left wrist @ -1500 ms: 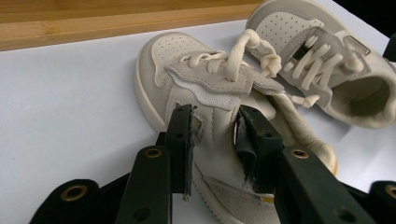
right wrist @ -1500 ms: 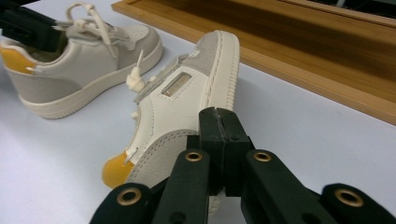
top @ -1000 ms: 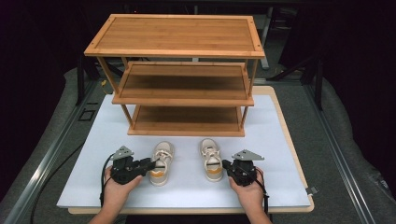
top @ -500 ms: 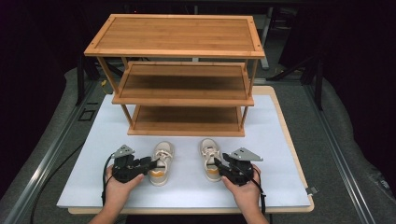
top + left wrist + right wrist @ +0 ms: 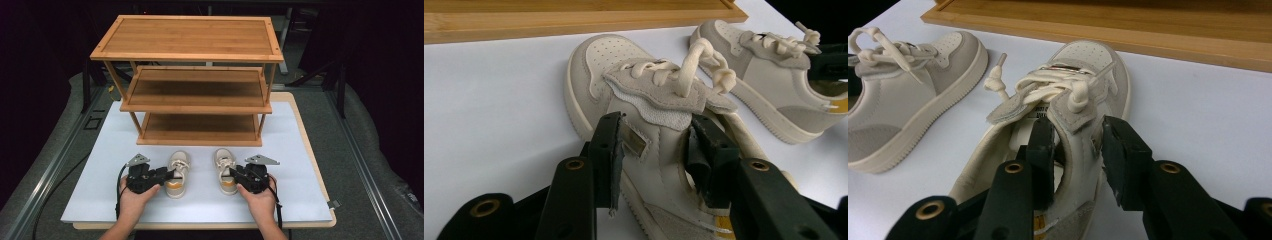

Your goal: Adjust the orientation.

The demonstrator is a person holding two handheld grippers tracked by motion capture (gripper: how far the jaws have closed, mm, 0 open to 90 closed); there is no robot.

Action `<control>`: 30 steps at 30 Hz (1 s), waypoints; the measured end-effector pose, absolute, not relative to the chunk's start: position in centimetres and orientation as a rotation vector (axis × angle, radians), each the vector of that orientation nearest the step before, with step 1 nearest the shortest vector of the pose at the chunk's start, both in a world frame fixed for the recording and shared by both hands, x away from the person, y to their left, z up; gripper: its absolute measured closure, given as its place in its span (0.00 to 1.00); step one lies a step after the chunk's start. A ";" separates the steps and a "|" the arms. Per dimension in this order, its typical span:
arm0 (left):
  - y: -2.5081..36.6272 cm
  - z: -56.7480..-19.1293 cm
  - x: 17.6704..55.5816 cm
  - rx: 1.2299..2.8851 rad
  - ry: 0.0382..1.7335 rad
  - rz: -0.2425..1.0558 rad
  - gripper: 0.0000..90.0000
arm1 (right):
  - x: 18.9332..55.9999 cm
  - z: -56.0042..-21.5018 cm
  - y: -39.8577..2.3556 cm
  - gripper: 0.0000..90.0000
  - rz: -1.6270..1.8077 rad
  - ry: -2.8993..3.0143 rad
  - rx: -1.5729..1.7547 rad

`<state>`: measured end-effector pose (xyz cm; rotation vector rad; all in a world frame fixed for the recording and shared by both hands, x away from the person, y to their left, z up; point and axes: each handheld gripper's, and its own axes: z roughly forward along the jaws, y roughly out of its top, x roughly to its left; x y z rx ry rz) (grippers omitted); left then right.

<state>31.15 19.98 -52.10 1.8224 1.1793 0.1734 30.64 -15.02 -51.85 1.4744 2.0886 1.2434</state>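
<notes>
Two small cream sneakers with grey suede and yellow heels stand side by side on the white mat [image 5: 300, 150], toes toward the rack. My left gripper [image 5: 172, 174] holds the left sneaker [image 5: 179, 161]. In the left gripper view one jaw sits outside its side wall and the other inside the opening, so the gripper [image 5: 656, 150] is shut on that sneaker [image 5: 614, 65]. My right gripper [image 5: 231, 173] grips the right sneaker [image 5: 225, 161] the same way. There the gripper [image 5: 1075, 145] pinches the collar of that sneaker [image 5: 1088, 60] just behind the knotted laces.
A three-tier bamboo rack [image 5: 187, 37] stands right behind the sneakers, and its lowest shelf [image 5: 200, 125] lies close to their toes. The mat covers a wooden tabletop [image 5: 327, 200], with dark floor and metal rails on both sides.
My right gripper has slid left onto the right sneaker's collar. The left gripper has crept slightly right onto the left sneaker. Both sneakers stay on the mat.
</notes>
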 end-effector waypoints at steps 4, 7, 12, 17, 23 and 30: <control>18.8 -52.1 31.1 1.819 1.175 0.167 0.66 | 30.0 -51.9 -14.2 0.75 1.262 2.077 1.508; 18.3 -52.1 31.1 1.825 1.168 0.163 0.66 | 29.7 -51.9 -13.3 0.75 1.275 2.098 1.499; 17.5 -52.2 31.0 1.817 1.167 0.147 0.66 | 29.4 -51.9 -12.4 0.75 1.276 2.088 1.505; 17.0 -52.2 31.0 1.824 1.155 0.139 0.66 | 29.0 -52.0 -11.7 0.75 1.273 2.085 1.500; 16.8 -52.3 30.7 1.807 1.157 0.131 0.66 | 28.5 -52.0 -10.9 0.75 1.296 2.078 1.518; 16.5 -52.4 30.4 1.801 1.154 0.117 0.66 | 28.1 -52.3 -10.8 0.72 1.367 2.070 1.546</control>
